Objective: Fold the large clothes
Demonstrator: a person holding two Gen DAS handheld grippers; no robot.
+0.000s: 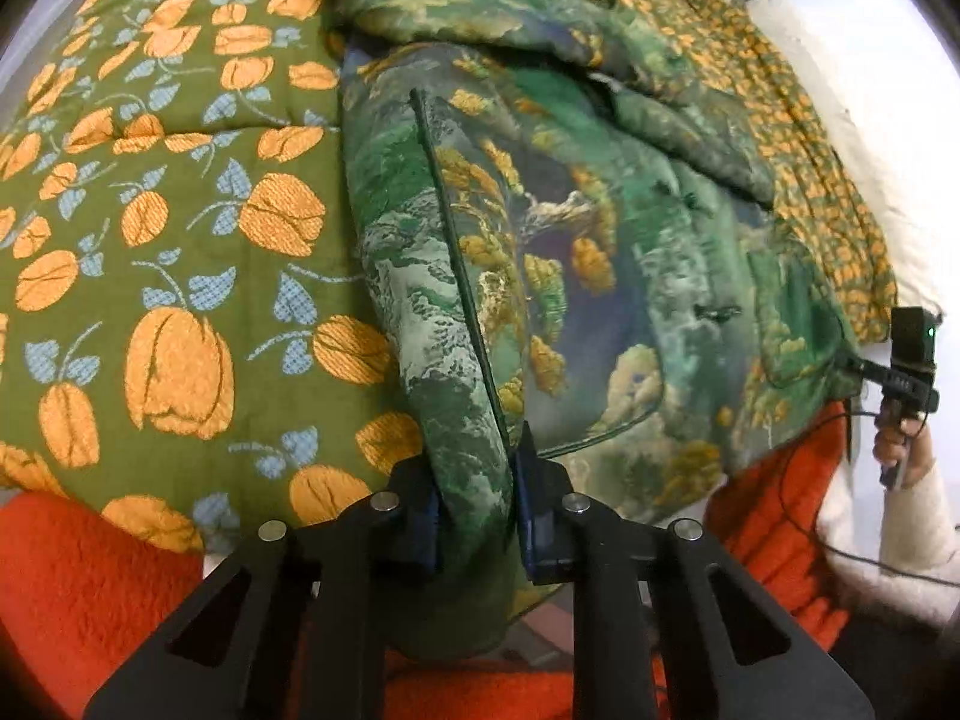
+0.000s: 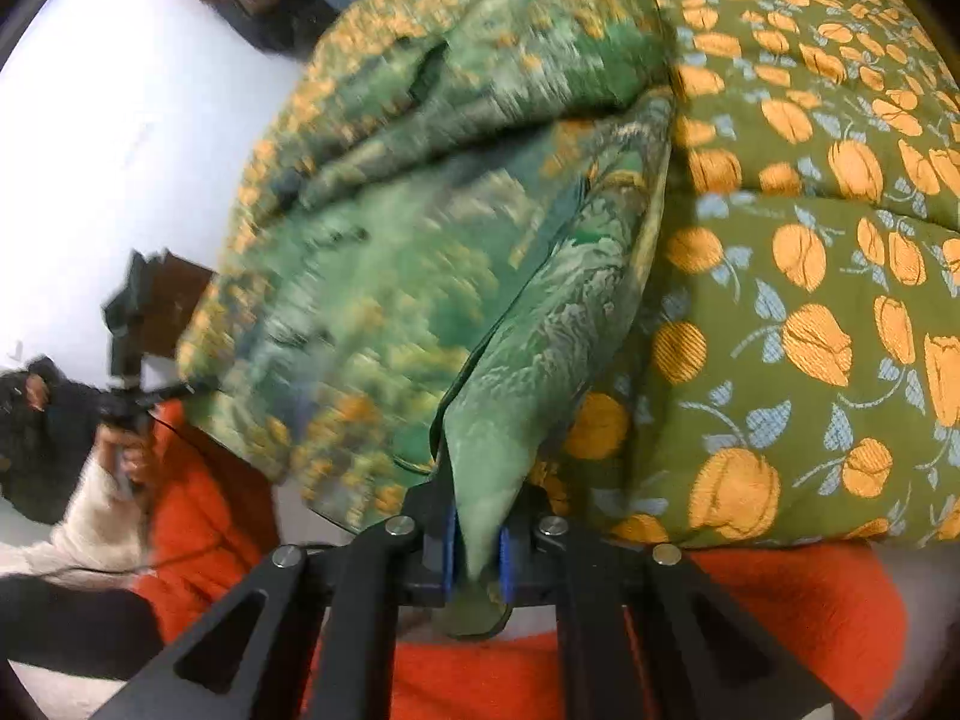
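Centrally at the bottom of the left wrist view, the left hand-held gripper (image 1: 474, 510) has its blue pads clamped on a thick fold of a green landscape-print garment (image 1: 570, 252). The right hand-held gripper (image 2: 477, 546), low in the middle of its own view, is likewise closed tight on a pinched edge of the same garment (image 2: 390, 276). That garment lies rumpled on a bed, spreading up the centre of both frames over an olive quilt (image 1: 180, 210) patterned with orange tulips. An orange blanket (image 1: 90, 570) fills the lower corners. At the right edge, a hand (image 1: 900, 438) grips the other tool's handle.
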